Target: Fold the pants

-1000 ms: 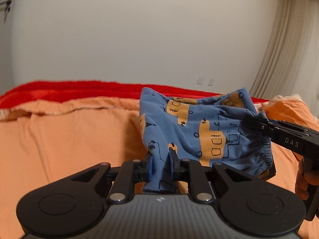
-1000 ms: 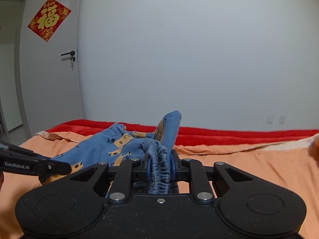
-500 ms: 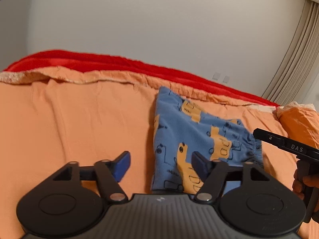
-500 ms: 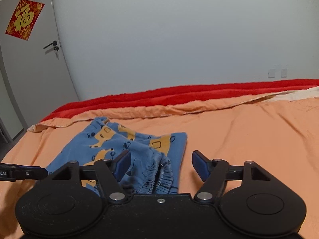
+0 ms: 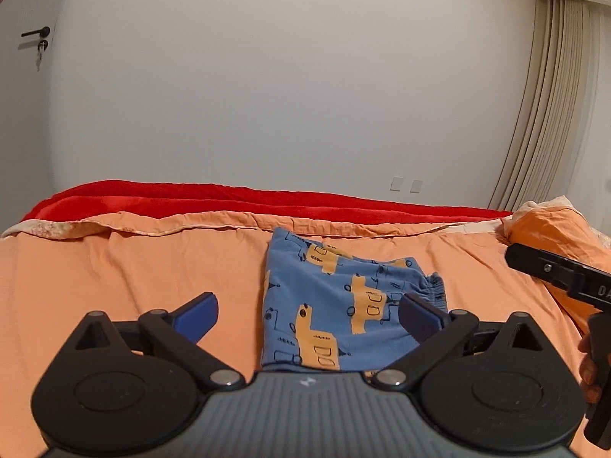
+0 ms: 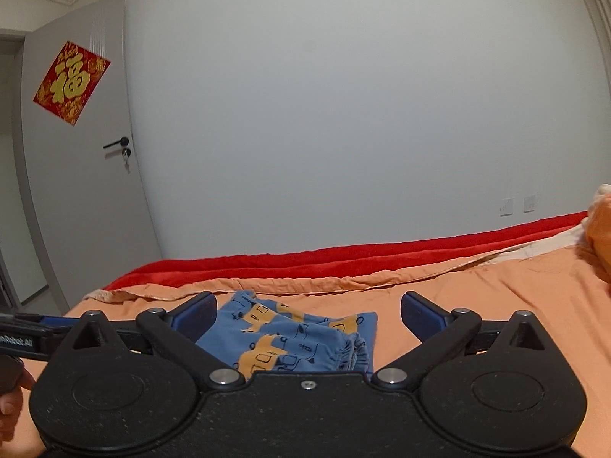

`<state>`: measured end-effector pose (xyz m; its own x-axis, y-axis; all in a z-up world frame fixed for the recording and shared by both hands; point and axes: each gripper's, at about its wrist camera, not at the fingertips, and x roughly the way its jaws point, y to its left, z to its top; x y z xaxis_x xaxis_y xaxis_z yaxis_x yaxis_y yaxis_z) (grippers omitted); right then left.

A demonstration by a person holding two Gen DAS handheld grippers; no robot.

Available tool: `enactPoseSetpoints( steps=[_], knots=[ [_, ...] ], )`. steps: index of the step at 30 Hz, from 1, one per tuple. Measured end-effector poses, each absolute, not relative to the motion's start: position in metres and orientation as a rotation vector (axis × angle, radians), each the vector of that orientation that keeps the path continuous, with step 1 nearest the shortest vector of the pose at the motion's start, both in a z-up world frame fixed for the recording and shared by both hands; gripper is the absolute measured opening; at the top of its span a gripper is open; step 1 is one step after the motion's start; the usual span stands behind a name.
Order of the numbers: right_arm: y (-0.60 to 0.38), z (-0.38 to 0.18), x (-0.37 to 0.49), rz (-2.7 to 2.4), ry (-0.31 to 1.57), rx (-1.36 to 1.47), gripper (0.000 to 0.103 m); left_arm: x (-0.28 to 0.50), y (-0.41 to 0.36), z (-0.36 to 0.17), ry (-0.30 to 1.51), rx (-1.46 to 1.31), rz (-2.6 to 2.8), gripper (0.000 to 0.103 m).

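Note:
The blue pants with yellow vehicle prints lie folded flat on the orange bedcover, the elastic waistband at their right edge. My left gripper hovers just before their near edge, its jaws opening wide with nothing pressed between the blue pads. In the right wrist view the pants lie below and ahead of my right gripper, whose jaws are also opening and grip nothing. A finger of the right gripper shows at the right edge of the left wrist view, apart from the cloth.
A red blanket runs along the bed's far side under a white wall. An orange pillow lies at the right, by a curtain. A grey door with a red ornament stands at the left. A hand holds the left gripper.
Both grippers were shut on the raised pants; they have let go, opened wide and drawn back and up. The pants now lie folded flat on the bedcover.

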<state>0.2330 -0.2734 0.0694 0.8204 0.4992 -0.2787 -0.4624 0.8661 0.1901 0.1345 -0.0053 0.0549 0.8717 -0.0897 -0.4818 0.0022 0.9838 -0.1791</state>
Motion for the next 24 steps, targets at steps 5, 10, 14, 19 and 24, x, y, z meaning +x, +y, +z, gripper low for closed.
enactPoseSetpoints(
  steps=[5, 10, 14, 19, 24],
  knots=[
    [-0.281, 0.06, 0.181, 0.458, 0.315, 0.12, 0.102, 0.106, -0.011, 0.038, 0.522, -0.138, -0.054, 0.103],
    [-0.286, 0.033, 0.145, 0.403, 0.357, 0.12, 0.102, 0.081, -0.014, 0.012, 0.554, -0.075, -0.06, 0.103],
    [-0.28, 0.021, 0.134, 0.385, 0.364, 0.058, 0.102, 0.068, -0.016, 0.004, 0.556, -0.069, -0.061, 0.103],
    [-0.277, 0.015, 0.135, 0.401, 0.369, 0.051, 0.102, 0.063, -0.02, 0.003, 0.548, -0.054, -0.066, 0.103],
    [-0.276, 0.012, 0.135, 0.409, 0.379, 0.052, 0.102, 0.065, -0.021, 0.002, 0.555, -0.056, -0.067, 0.103]
  ],
)
